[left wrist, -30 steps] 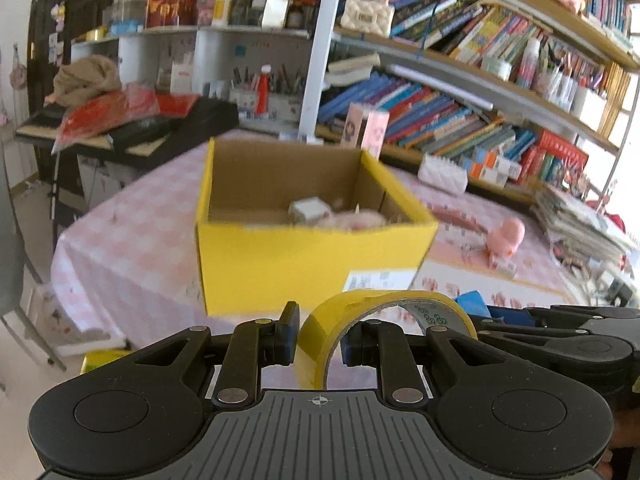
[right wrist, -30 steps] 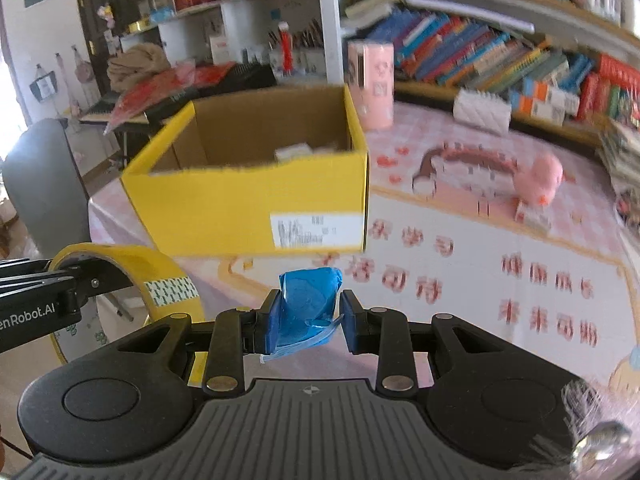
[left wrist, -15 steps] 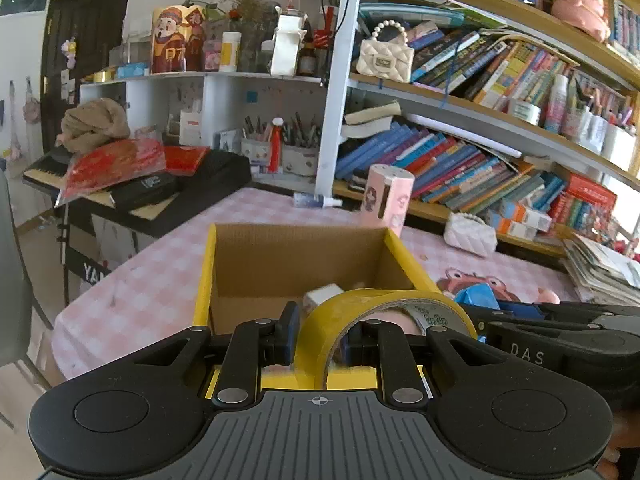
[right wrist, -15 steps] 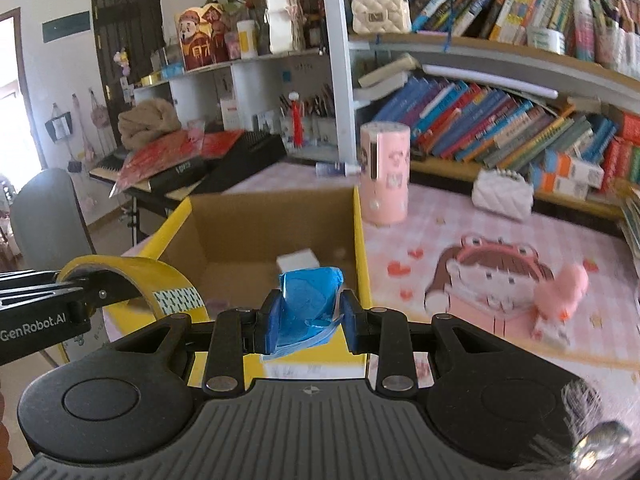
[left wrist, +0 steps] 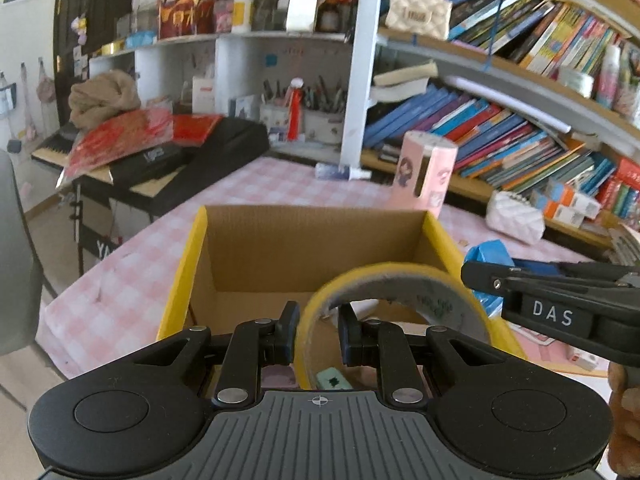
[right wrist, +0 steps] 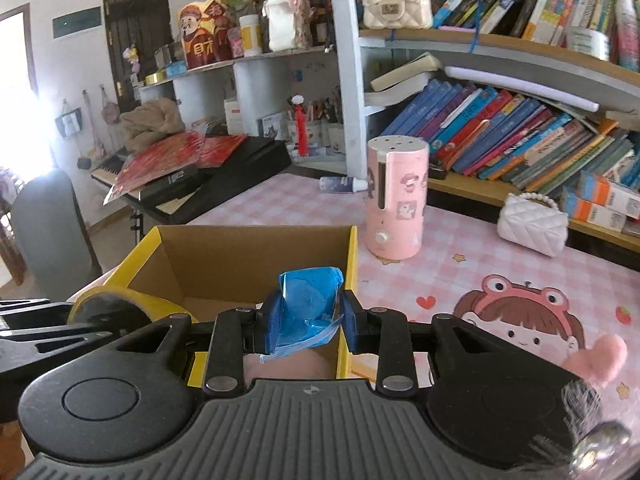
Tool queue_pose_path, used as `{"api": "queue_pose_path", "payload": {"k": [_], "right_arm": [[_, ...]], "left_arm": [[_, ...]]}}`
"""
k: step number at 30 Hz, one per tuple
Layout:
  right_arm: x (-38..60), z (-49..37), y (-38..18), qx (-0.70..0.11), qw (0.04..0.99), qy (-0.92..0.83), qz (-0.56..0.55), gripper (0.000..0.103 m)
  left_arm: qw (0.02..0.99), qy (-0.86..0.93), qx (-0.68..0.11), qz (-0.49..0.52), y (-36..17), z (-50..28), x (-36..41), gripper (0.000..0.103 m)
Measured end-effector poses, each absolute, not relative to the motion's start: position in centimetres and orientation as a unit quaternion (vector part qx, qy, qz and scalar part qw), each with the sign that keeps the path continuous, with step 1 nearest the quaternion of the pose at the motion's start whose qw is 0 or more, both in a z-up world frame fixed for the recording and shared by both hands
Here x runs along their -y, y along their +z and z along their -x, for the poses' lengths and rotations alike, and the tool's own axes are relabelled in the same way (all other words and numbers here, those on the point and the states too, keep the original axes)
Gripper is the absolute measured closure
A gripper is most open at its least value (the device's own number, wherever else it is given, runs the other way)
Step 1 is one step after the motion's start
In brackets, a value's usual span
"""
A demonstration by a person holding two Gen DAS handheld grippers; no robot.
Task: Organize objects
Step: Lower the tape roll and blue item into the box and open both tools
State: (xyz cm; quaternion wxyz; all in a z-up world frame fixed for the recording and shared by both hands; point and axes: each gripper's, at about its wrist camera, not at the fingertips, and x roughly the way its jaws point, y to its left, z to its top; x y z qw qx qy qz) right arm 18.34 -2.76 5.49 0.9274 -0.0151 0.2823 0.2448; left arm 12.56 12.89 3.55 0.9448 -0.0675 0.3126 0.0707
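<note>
A yellow cardboard box [left wrist: 188, 264] stands open on the pink checked table; it also shows in the right wrist view [right wrist: 352, 256]. My left gripper [left wrist: 318, 330] is shut on a yellow tape roll [left wrist: 400, 280] and holds it over the box's opening. My right gripper [right wrist: 308, 320] is shut on a crumpled blue packet [right wrist: 308, 300] above the box's right wall. In the left wrist view the right gripper [left wrist: 560, 300] and blue packet [left wrist: 490, 254] show at the right. A small mint green item [left wrist: 332, 380] lies inside the box.
A pink cylinder with cartoon stickers [right wrist: 396, 200] stands behind the box. A white quilted purse [right wrist: 534, 224] and a pink plush toy [right wrist: 604, 356] lie on the table to the right. Bookshelves [right wrist: 520, 128] run along the back. A black keyboard [left wrist: 168, 160] stands left.
Both grippers have moved forward and up, from in front of the box to above its opening. Each still holds its object.
</note>
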Motion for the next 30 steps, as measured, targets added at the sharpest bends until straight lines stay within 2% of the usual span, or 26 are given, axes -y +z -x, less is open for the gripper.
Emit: {"api": "queue_pose_path", "payload": {"k": [21,30], "right_arm": [[-1.1,-21.9,1.7,-0.312,0.879,0.333,0.136,0.074],[-2.6,-22.7,0.9,-0.321,0.857,0.361,0.179,0.074]], "left_arm": [[0.905,0.133,-0.402,0.039,-1.1,-15.9,-12.7,0.079],[0.900,0.140,-0.412,0.039,-1.7,-16.2,-12.6,0.076]]}}
